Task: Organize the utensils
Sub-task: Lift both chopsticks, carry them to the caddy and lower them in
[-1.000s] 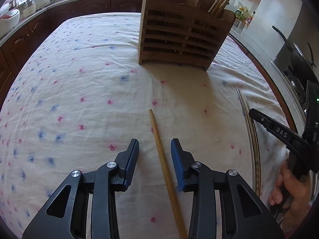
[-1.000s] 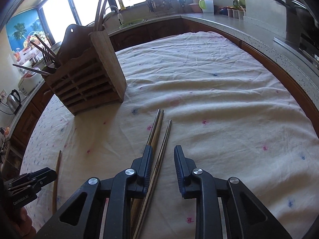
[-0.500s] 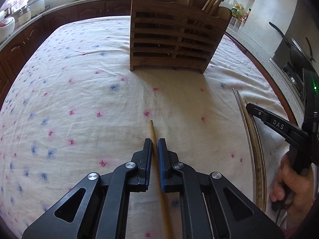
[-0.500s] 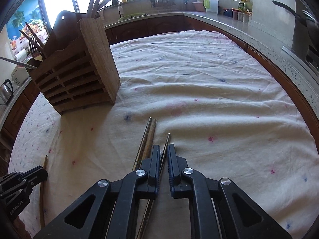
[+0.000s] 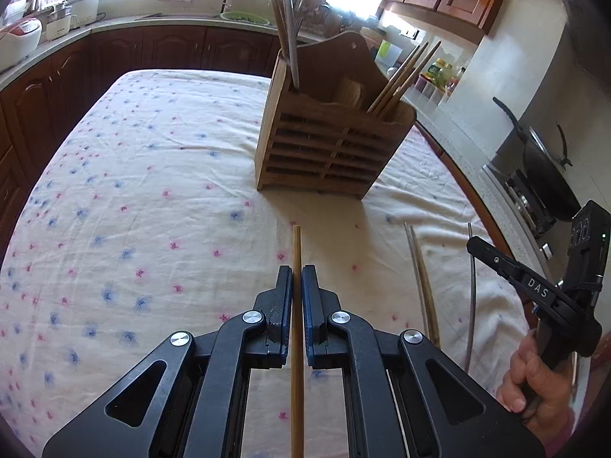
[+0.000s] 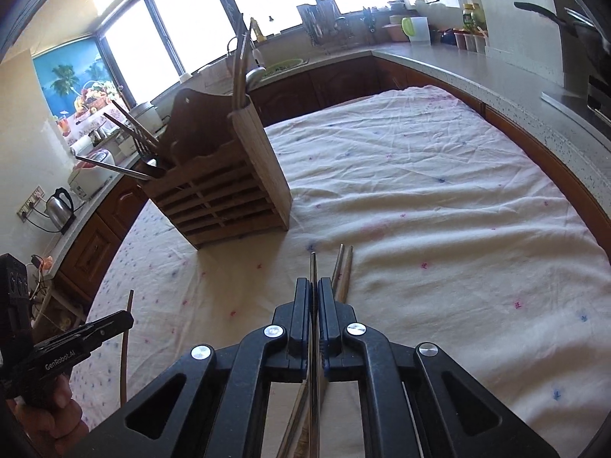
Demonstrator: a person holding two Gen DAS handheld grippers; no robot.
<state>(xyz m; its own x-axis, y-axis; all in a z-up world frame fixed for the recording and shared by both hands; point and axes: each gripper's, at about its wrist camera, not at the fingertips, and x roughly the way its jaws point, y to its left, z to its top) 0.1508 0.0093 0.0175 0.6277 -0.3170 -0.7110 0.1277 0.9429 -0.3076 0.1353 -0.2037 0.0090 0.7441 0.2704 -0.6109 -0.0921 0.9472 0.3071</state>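
Observation:
My left gripper (image 5: 297, 271) is shut on a wooden chopstick (image 5: 296, 244) and holds it above the flowered cloth, tip pointing at the wooden utensil holder (image 5: 328, 152). My right gripper (image 6: 314, 284) is shut on a thin metal chopstick (image 6: 313, 263), also lifted, with the holder (image 6: 229, 191) ahead to the left. A wooden and a metal chopstick (image 6: 341, 271) lie on the cloth just right of it; they also show in the left wrist view (image 5: 422, 278). The holder holds several chopsticks and metal utensils.
The flowered cloth (image 5: 133, 191) covers the table. Dark wooden cabinets and a counter ring it, with a wok (image 5: 546, 175) on the stove at right and a kettle (image 6: 61, 204) at left. Each gripper appears in the other's view (image 5: 534, 290) (image 6: 72, 351).
Both grippers closed on their chopsticks a second ago and have since lifted them off the cloth; the views now sit higher, facing the holder.

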